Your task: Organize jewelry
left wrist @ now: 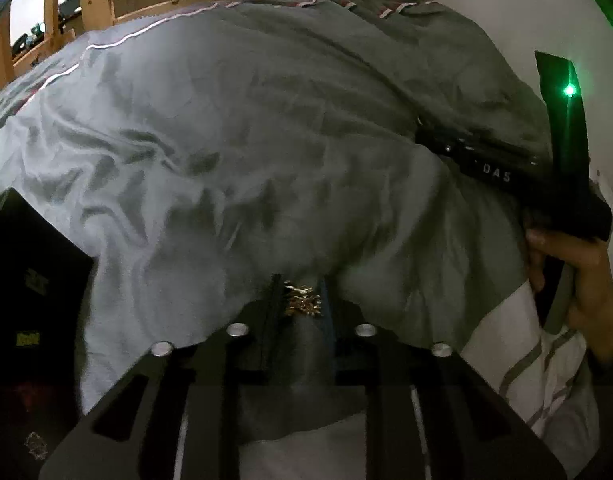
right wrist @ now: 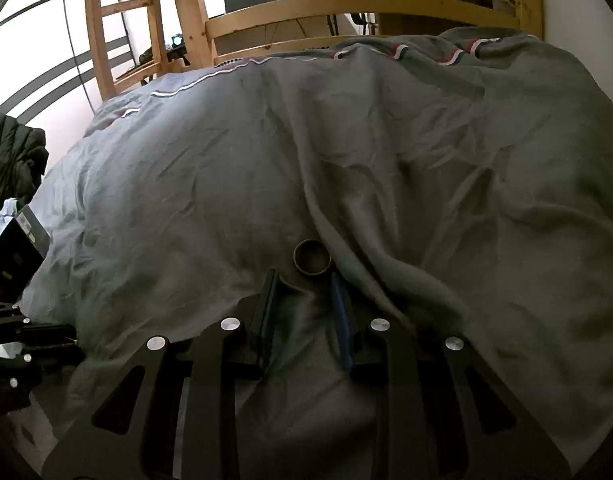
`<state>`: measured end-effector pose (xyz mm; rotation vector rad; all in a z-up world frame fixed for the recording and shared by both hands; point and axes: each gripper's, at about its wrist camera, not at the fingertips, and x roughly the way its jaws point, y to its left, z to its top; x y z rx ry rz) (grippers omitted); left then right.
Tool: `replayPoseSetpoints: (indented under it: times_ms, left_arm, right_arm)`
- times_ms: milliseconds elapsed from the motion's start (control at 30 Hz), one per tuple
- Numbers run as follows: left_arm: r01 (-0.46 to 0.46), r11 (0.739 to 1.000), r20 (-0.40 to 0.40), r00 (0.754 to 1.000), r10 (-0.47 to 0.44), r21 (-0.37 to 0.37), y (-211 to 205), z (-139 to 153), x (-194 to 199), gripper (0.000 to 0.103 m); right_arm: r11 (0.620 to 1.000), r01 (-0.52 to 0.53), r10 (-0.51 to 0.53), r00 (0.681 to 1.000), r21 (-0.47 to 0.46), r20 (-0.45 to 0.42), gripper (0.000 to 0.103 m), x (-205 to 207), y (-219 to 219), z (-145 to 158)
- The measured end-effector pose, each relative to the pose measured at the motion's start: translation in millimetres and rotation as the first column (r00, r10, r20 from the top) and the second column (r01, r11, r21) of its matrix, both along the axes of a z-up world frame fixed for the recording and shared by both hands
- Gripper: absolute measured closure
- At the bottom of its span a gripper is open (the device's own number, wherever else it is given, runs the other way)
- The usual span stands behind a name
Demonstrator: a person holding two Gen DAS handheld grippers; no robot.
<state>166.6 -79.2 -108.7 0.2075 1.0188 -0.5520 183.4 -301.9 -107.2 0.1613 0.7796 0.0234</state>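
Observation:
In the left wrist view a bunched gold chain (left wrist: 302,300) sits between the tips of my left gripper (left wrist: 300,292), which is closed on it over the grey duvet (left wrist: 234,152). In the right wrist view a wide dark ring-shaped bangle (right wrist: 312,258) lies on the duvet (right wrist: 346,140) just beyond the tips of my right gripper (right wrist: 304,284). The right jaws are open, one finger on each side below the bangle, not touching it. The right gripper's body and the hand holding it (left wrist: 570,264) show at the right of the left wrist view.
A black box (left wrist: 30,292) sits at the bed's left edge, also seen in the right wrist view (right wrist: 10,256). A wooden bed frame (right wrist: 346,4) stands beyond the duvet. A white striped pillow (left wrist: 526,364) lies at the right. A dark jacket (right wrist: 10,160) hangs at the left.

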Motion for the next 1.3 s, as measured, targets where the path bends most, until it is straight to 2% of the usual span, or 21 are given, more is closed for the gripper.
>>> replayPoseSetpoints:
  times_ms: [333,500,800,967,1033,1100,1200,1300]
  left_arm:
    - [0.004,0.999,-0.015,1.0,-0.003,0.033,-2.6,-2.6,-0.9,0.089]
    - [0.004,1.0,0.011,1.0,-0.004,0.015,-1.5,6.4,-1.6,0.093]
    - [0.008,1.0,0.019,1.0,-0.007,-0.017,4.4,16.1,-2.1,0.095]
    - [0.022,1.0,0.004,1.0,-0.022,0.013,-2.6,10.5,-3.2,0.095]
    - [0.025,0.999,0.0,1.0,-0.025,0.023,-5.3,9.5,-2.3,0.095]
    - [0.022,0.999,-0.009,1.0,-0.022,0.023,-4.4,8.5,-0.5,0.095]
    - [0.015,1.0,-0.015,1.0,-0.015,0.016,-2.8,8.1,0.2,0.095]
    - [0.01,1.0,-0.008,1.0,-0.01,0.016,-3.3,7.5,-1.9,0.095]
  right_arm:
    - [1.0,-0.013,0.013,1.0,0.003,-0.018,0.076,1.5,2.3,-3.2]
    - [0.999,-0.005,0.005,1.0,0.034,0.01,0.087,-0.9,-4.0,0.9]
    - [1.0,0.014,-0.015,0.998,0.021,0.067,0.085,-5.9,-3.8,10.3]
    - [1.0,-0.016,0.015,0.996,0.01,0.084,0.084,-3.9,0.9,10.5]
    - [0.999,-0.042,0.042,0.998,0.0,0.052,0.084,3.1,5.4,4.1]
    - [1.0,-0.021,0.021,1.0,0.019,0.009,0.084,12.8,1.0,-5.4]
    - [0.997,-0.007,0.007,1.0,0.079,0.002,0.085,20.9,-9.3,-6.3]
    - [0.997,-0.01,0.01,1.0,0.083,-0.003,0.091,18.4,-9.5,-7.1]
